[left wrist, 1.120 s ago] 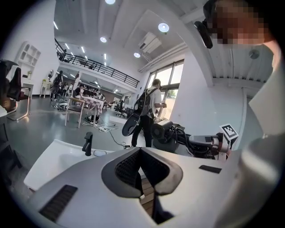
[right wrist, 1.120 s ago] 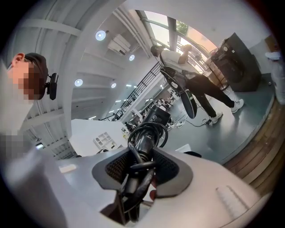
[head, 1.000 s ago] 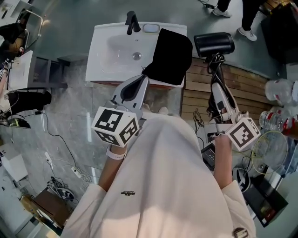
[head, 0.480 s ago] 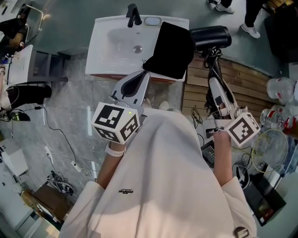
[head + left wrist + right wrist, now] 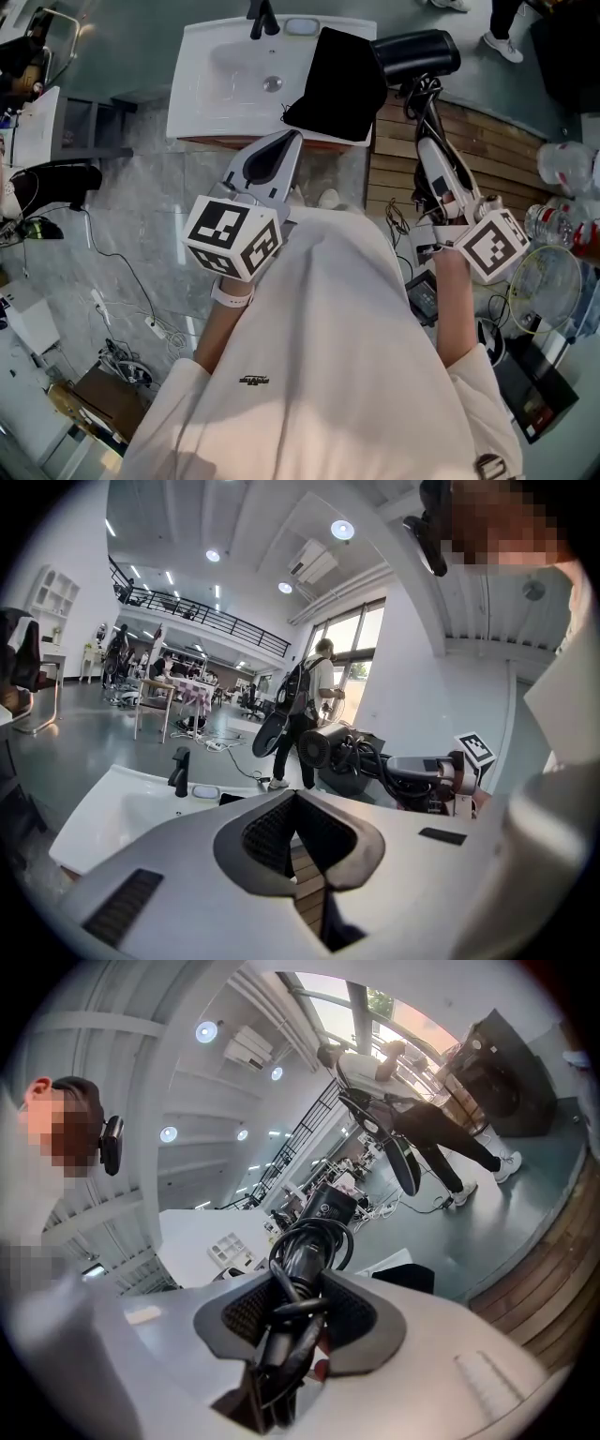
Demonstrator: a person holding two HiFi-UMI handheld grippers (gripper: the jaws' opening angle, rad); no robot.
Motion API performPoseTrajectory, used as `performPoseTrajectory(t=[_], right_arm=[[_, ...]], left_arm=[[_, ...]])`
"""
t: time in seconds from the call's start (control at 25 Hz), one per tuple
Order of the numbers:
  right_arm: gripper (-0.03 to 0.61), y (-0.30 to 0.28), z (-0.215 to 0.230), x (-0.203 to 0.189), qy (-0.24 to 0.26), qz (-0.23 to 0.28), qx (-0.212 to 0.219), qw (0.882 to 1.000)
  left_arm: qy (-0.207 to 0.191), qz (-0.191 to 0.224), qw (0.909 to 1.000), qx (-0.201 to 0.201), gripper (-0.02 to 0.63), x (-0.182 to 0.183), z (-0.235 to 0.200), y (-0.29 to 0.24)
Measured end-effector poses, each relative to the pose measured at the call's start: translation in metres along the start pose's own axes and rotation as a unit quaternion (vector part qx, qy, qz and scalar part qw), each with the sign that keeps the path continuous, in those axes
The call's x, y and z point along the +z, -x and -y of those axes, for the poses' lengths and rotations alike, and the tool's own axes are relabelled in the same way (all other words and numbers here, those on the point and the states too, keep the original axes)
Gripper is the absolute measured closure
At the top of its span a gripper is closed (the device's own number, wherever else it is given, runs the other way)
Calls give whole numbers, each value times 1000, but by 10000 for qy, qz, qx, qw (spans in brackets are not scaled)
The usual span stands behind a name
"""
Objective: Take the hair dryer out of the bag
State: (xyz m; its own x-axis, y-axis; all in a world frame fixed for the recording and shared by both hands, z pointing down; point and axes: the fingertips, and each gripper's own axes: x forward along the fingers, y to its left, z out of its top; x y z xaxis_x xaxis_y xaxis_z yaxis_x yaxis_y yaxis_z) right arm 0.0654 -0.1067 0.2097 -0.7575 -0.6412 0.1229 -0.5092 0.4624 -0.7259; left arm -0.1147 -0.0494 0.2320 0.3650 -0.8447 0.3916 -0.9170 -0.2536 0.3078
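The right gripper [image 5: 300, 1309] pinches the hair dryer [image 5: 417, 58] by its handle, through the coiled cord [image 5: 305, 1241], so I judge the squeeze must be firm, since a loop could slip under the pads. The left gripper [image 5: 296, 803], jaws pressed together on nothing, points at the counter. The dryer hangs clear of the black bag [image 5: 339, 82], which lies at the right edge of the white sink counter [image 5: 202, 103], its head just beyond that edge above the wooden floor [image 5: 487, 150]; farther right, bottles [image 5: 562, 173] and cables [image 5: 401, 234] crowd the floor, so the counter looks the safer place to set it down.
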Motion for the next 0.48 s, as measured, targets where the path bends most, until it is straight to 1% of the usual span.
performPoseTrajectory(t=[0.24,0.48], right_arm=[[423,2,0,4,16,-73,35,10000],[423,5,4,-6,-54,-100,27,9999]], left_arm=[[55,1,10000,-13,607,0,3,-1],[38,-81,9999,-45,607,-11,4,1]])
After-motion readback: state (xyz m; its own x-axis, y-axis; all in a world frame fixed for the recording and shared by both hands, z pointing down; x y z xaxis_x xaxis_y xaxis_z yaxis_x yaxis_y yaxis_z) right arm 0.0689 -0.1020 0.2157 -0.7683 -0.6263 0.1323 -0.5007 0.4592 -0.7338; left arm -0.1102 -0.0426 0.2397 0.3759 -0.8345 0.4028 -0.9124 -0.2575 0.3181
